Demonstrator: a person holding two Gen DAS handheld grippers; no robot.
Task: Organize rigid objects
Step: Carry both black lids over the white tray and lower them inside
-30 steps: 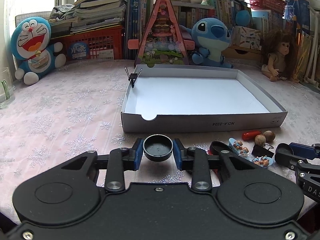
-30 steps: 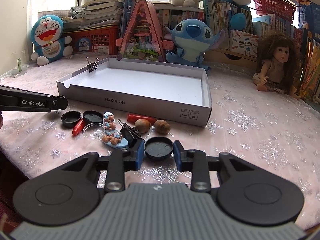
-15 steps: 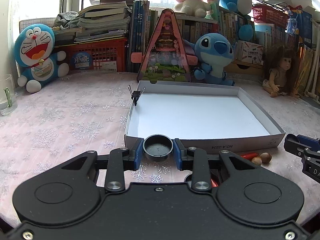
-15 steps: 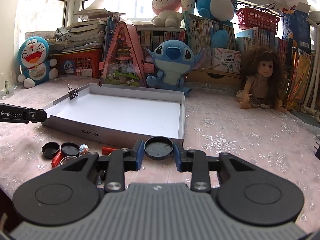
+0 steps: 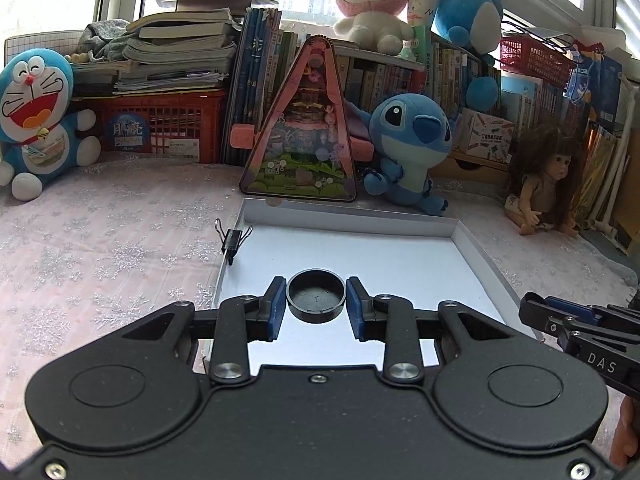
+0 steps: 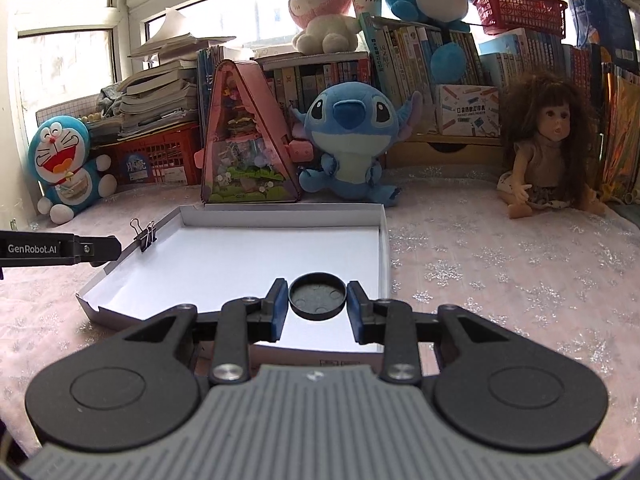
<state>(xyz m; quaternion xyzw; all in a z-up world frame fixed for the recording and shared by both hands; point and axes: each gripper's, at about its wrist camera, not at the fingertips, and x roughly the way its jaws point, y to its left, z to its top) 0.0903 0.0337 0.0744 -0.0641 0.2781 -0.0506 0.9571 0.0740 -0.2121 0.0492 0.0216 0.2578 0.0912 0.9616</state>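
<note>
Pink snowflake-patterned tablecloth (image 6: 500,272), shallow white box lid (image 6: 280,216), plush toys, doll (image 6: 548,160), perhaps a glass, far left

binder clip (image 5: 233,239) on tray (image 5: 348,222) left wall, plush toys (image 5: 412,148) behind

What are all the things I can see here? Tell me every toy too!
Round caps: two, black, one in each gripper, above the tray.
Tray: one, white, shallow, on the tablecloth.
Binder clip: one, black, on the tray's left wall.
Cat plush: one, blue and white, far left.
Alien plush: one, blue, behind the tray.
Triangular toy house: one, pink.
Doll: one, brown hair, right.
Bunny plush: one, pink, on the shelf.
Crates: red.
Left gripper: black, shut on a cap.
Right gripper: black, shut on a cap.
</note>
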